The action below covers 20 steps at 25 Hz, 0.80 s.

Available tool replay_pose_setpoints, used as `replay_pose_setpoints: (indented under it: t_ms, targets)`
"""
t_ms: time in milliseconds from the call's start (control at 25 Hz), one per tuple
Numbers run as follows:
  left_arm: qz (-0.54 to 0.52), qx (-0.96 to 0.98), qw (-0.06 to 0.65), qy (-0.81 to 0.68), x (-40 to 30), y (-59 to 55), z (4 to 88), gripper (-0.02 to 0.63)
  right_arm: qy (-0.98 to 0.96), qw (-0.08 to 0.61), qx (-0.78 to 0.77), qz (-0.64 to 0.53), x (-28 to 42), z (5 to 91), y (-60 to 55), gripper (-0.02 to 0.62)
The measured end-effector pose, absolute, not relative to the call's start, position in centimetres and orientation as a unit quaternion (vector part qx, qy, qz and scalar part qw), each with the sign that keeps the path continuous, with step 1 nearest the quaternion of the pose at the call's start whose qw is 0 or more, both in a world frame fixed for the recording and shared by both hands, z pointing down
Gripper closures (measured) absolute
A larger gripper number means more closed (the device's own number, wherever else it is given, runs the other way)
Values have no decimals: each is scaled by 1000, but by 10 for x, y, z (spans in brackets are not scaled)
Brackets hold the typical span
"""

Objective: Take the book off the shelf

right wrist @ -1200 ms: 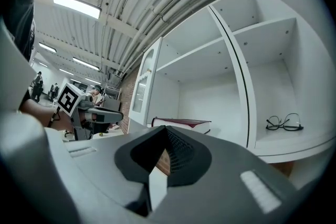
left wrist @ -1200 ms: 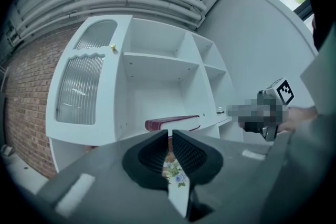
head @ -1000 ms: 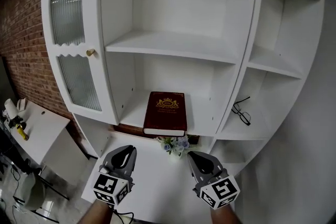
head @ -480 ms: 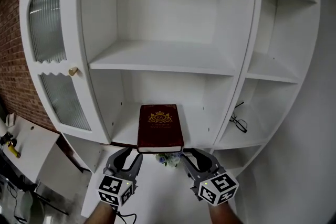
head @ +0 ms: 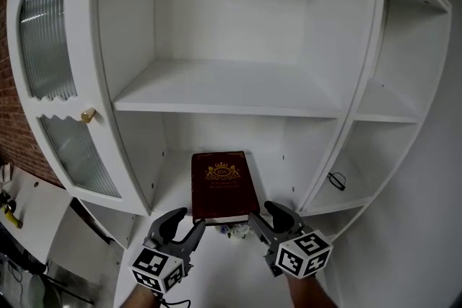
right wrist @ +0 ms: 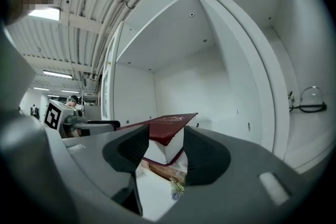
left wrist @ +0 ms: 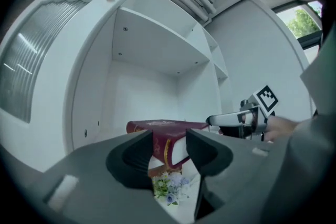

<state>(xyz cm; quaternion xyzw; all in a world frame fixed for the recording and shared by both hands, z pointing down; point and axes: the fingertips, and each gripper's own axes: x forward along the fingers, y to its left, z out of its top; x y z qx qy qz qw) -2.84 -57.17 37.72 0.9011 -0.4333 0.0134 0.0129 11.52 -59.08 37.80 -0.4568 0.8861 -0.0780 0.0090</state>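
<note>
**Both grippers open at the book's near edge, nothing gripped yet**

The book (head: 220,184) lies flat, cover up, on the lower middle shelf (head: 175,175). Its near edge juts a little past the shelf's lip. The left gripper (head: 193,217) is at the near left corner and the right gripper (head: 261,214) at the near right corner, both pointing level into the cabinet.

The left jaws stand apart and hold nothing. The book's corner shows in their gap, just ahead, with neither pad on it. The right jaws have just been opening and now stand wide. The other near corner shows in their gap, and it too looks untouched.

Risks from here:
- **Shallow bite:** closing on the very tip of a corner could let the hard cover slide out once the pull starts.
- **Uneven grip:** if only one side catches, the book would likely swing on that corner and tip off the lip.
- **Pad against the edge:** a pad driven into the edge rather than around it would shove the book farther in.
- **Flowers:** a dropped book, or a gripper dipping low, could knock the small flowers (head: 232,231) just below the near edge.

The glasses (head: 337,180) in the right compartment sit well apart and seem safe.
</note>
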Motion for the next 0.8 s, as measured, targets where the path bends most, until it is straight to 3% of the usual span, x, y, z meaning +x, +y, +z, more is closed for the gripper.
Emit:
replay_pose_setpoints:
  t_ms: [440,560,800]
  targets:
    - [10,905,47,-423,-30,-597,366,406,884,4,-451,-120,103,379,-605,377]
    - [12,908,56,-416,-29,-596,369,410,886,8,-446,-128,100,379,-601,411]
    - [18,912,54,-406,-23,-582,374,466,887,0,-446,-116,99,382,-586,413]
